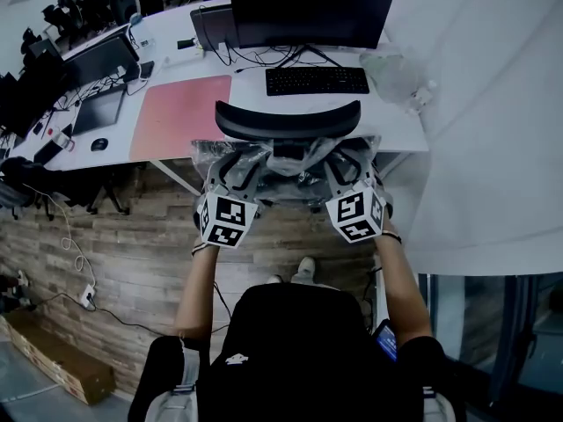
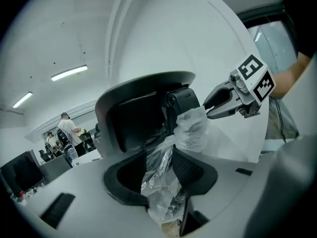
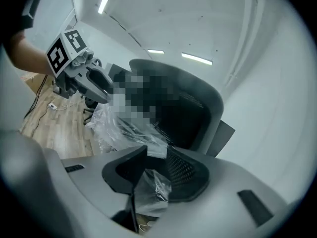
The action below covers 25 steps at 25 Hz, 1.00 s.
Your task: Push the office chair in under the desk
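The desk lies ahead of both grippers. The office chair stands between, its back right at their jaws. The left gripper and right gripper are each clamped narrowly on the chair's back frame through plastic wrap.

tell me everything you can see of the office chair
The office chair is black, with a curved headrest above a dark, mesh-looking back. Crinkled clear plastic film wraps the back below the headrest. It faces the white desk, and in the head view the headrest overlaps the desk's near edge. Seat and base are mostly hidden. The left claw and right claw each clamp a film-covered edge of the back, one on each side.
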Each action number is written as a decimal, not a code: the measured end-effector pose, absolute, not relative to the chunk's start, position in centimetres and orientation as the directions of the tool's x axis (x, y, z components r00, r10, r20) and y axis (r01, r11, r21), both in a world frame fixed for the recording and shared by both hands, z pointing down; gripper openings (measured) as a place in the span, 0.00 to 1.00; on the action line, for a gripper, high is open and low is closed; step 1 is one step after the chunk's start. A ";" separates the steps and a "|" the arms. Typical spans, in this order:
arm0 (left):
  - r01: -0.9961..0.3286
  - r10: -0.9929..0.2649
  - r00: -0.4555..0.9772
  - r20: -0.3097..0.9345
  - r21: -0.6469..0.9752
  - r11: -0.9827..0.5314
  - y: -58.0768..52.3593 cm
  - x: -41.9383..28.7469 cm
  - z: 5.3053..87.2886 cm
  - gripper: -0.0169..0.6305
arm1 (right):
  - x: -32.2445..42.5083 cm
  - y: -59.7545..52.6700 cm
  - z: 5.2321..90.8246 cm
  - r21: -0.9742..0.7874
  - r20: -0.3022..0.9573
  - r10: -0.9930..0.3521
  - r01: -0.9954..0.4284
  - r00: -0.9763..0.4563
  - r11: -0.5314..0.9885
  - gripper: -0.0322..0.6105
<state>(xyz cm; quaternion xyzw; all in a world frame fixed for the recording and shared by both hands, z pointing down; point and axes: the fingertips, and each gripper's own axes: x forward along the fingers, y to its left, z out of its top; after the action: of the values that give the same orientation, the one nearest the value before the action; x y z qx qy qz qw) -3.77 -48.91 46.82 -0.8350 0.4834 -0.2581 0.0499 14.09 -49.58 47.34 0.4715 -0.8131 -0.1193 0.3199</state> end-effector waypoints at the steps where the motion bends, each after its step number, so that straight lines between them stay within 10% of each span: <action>1: -0.786 -0.836 0.401 0.374 -0.328 -0.524 -48.8 -3.7 46.5 0.29 | 14.1 -49.5 47.0 0.491 0.400 -0.845 -0.696 -0.354 0.524 0.25; 10: -0.819 -0.853 0.421 0.309 -0.275 -0.503 -48.0 -3.3 44.5 0.09 | 14.7 -48.9 44.7 0.407 0.327 -0.870 -0.776 -0.369 0.482 0.10; 25: -0.854 -0.871 0.421 0.254 -0.215 -0.475 -47.7 -2.8 42.6 0.05 | 15.8 -48.8 41.9 0.199 0.232 -0.890 -0.877 -0.392 0.438 0.09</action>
<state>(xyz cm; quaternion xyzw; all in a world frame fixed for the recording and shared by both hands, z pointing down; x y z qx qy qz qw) -2.84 -47.74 42.56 -0.8424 0.5118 -0.1668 0.0260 15.84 -48.83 41.86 0.5297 -0.8339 -0.0222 0.1534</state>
